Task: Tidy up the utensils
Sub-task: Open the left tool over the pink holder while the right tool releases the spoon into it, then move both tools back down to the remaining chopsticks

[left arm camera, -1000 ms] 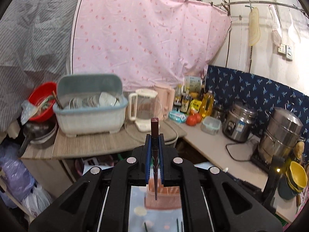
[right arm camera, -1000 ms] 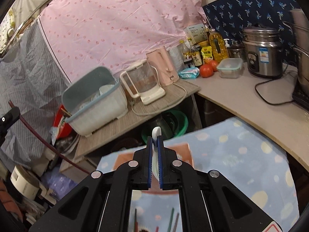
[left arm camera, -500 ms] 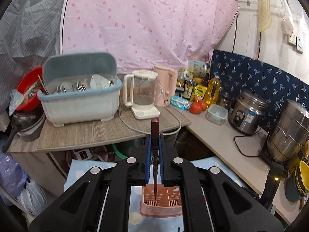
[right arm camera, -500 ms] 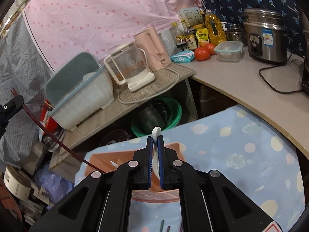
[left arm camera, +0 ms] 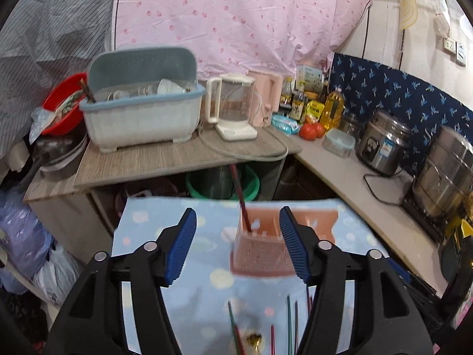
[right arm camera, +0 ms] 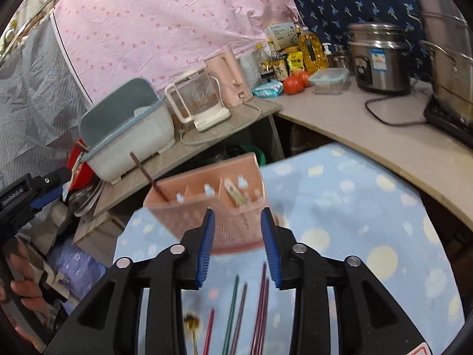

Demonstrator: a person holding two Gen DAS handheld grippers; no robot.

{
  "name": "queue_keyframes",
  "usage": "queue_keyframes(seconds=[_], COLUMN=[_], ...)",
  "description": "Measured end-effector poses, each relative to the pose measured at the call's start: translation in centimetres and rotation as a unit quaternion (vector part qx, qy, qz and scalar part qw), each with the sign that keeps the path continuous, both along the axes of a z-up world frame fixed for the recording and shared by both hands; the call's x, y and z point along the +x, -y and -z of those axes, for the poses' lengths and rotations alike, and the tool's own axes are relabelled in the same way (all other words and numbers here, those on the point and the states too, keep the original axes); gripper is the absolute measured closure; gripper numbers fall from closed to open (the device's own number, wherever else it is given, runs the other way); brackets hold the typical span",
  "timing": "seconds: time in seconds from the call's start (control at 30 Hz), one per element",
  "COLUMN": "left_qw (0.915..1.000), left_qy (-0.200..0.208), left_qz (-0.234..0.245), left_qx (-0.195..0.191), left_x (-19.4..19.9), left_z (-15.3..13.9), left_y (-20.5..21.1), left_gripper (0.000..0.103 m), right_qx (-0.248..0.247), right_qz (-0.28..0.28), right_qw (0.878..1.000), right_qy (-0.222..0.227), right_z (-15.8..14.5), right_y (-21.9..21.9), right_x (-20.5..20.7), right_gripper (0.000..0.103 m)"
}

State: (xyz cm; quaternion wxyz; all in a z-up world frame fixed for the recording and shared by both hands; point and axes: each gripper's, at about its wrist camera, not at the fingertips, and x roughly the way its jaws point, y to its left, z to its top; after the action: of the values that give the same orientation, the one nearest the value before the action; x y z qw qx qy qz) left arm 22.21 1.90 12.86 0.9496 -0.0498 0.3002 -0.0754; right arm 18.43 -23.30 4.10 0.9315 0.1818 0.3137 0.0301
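Drop-off step judged done: left gripper (left arm camera: 236,245) and right gripper (right arm camera: 238,244) fingers spread wide, empty; chopstick (left arm camera: 241,198) and spoon (right arm camera: 235,193) stood in pink caddy (right arm camera: 236,227); loose chopsticks (right arm camera: 260,301) on tabletop to be grasped next.

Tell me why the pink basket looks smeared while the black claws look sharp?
Left wrist view: pink basket and cloth smeared by motion, left claw crisp since the camera rides on it. Right wrist view: same blur on the basket, right claw sharp; fisheye bends the counter edge.

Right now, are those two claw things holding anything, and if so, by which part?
No, nothing is held. The left gripper and right gripper both stand open; the dark chopstick and pale spoon sit in the pink holder.
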Motion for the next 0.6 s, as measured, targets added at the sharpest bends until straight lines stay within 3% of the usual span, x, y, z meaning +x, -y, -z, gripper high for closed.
queue_keyframes(seconds=[0.33, 0.6], left_qw=[0.9945, 0.9880], left_qy=[-0.105, -0.149], left_qz=[0.007, 0.026], left_qx=[0.003, 0.034], left_x=[-9.7, -15.2], left_z=[9.3, 14.9], left_y=[-1.2, -0.7], left_gripper=[0.046, 0.046], right_qx=[-0.045, -0.068], right_qz=[-0.007, -0.028], right_qw=[0.997, 0.991], right_qy=[-0.068, -0.111], right_z=[6.0, 10.5], right_y=[-1.6, -3.8], right_x=[-11.5, -16.2], right_gripper=[0.070, 0.070])
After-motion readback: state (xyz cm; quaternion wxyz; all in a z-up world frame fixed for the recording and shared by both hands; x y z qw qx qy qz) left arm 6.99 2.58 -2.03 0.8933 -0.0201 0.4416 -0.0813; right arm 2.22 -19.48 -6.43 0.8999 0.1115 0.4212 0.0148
